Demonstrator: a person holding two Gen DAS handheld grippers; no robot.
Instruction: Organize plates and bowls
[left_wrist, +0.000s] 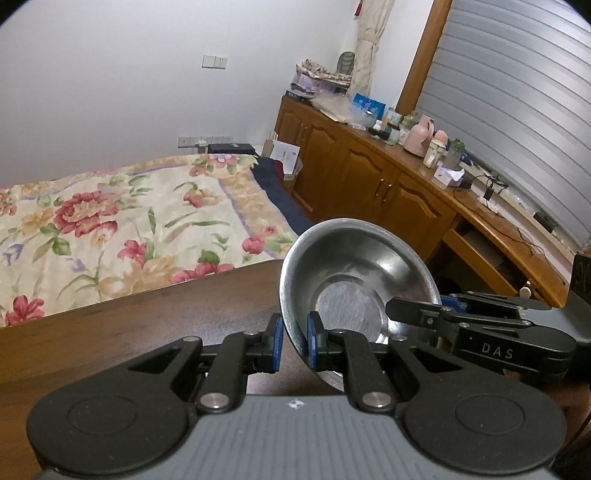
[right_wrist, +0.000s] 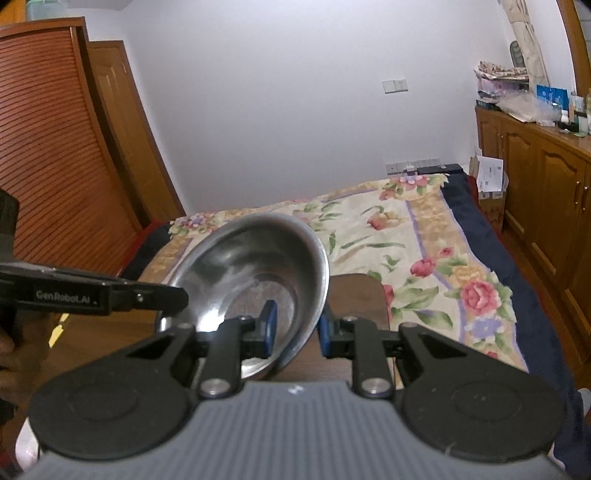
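Your left gripper (left_wrist: 294, 341) and right gripper (right_wrist: 297, 328) each pinch the steel bowl (left_wrist: 354, 280) by opposite rim walls, jaws nearly closed. Judged light, rigid and slick. Keep the pads deep over the rim so it cannot slide.

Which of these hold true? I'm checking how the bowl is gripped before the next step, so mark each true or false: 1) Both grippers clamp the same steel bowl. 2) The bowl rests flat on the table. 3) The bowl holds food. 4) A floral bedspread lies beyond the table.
1) True: the left gripper and the right gripper each pinch the rim of the steel bowl on opposite sides.
2) False: it is tilted and held above the table.
3) False: its inside is bare metal.
4) True: the floral bedspread covers the bed behind.
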